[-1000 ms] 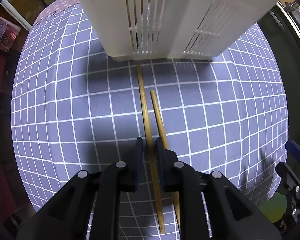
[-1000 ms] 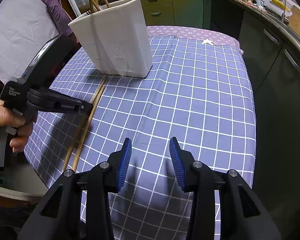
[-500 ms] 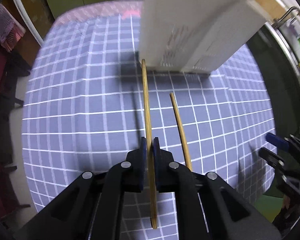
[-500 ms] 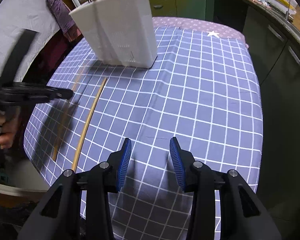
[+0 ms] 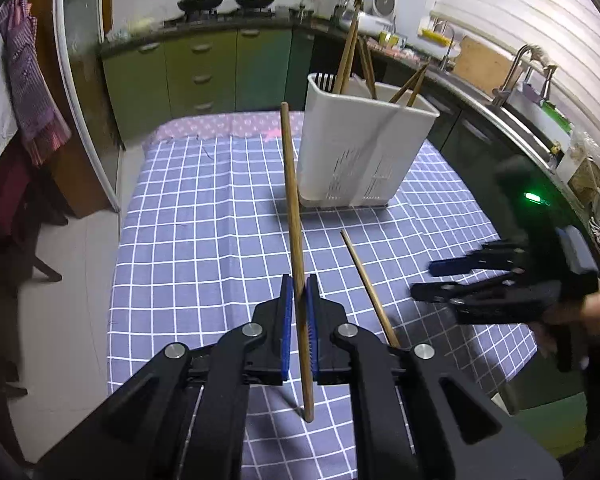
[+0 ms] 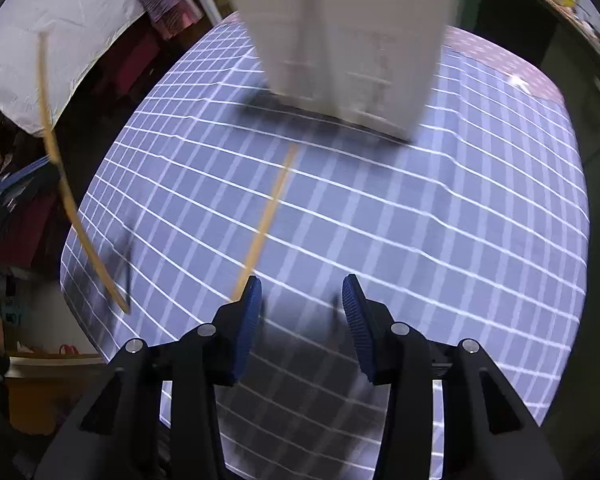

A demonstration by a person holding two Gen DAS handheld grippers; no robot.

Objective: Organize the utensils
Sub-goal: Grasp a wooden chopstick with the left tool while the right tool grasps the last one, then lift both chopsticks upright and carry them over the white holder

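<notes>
Checked tablecloth point(image 5: 180, 240) now lies below the lifted chopstick point(image 5: 294, 216).

We see smooth wooden chopsticks point(image 5: 294, 216) and a matt white plastic holder point(image 5: 360, 148). The checked tablecloth point(image 5: 188, 240) looks like soft woven cloth.

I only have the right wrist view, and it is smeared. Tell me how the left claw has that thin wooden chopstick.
Observer: The left claw is shut on the thin wooden chopstick partway along its length, with the far end raised well above the blue checked tablecloth.
Operator: Report the top of the white plastic utensil holder; my view cuts it off.
Observer: Several wooden chopsticks stand in the white plastic utensil holder, leaning out above its rim.
Operator: Place my claw against the loose stick.
Observer: The right claw is open, to the right of the second wooden chopstick on the cloth and apart from it.
</notes>
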